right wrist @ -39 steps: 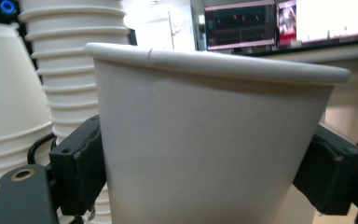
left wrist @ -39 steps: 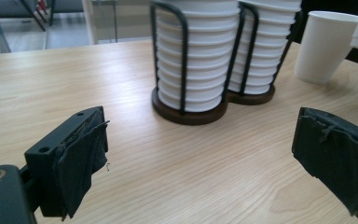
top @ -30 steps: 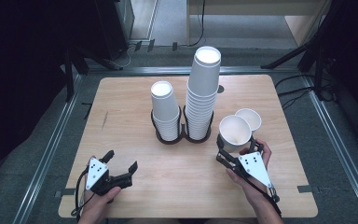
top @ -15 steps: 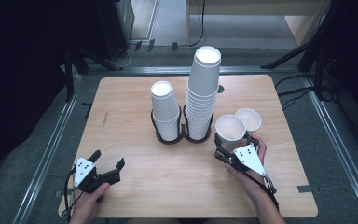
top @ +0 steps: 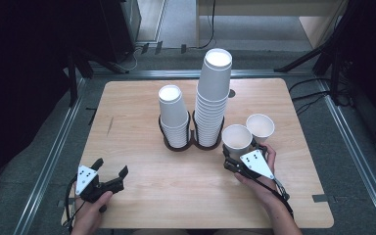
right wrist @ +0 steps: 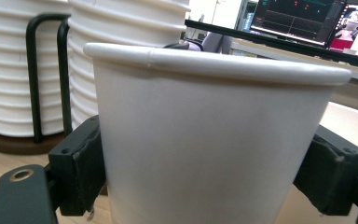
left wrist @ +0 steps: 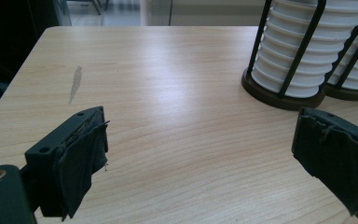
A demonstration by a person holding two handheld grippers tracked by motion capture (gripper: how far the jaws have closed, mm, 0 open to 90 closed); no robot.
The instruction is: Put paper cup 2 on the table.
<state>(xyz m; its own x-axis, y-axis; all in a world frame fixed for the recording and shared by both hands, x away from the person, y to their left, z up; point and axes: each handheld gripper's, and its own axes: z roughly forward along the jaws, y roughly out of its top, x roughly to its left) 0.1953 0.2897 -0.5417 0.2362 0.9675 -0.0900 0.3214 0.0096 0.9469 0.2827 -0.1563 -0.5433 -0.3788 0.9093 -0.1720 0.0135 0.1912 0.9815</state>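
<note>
On table [top: 142, 196], right tool [top: 236, 157] gripping cup [top: 236, 139]

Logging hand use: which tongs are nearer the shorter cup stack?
Right. The right tongs sit just right of the shorter cup stack, around a loose cup; the left tongs hover open near the table's front-left corner.

Wooden table [top: 142, 103] bore faint grey smear [left wrist: 75, 82] near left edge. Lit monitor [right wrist: 298, 18] stood behind. Grey floor [top: 176, 19] beyond table.
</note>
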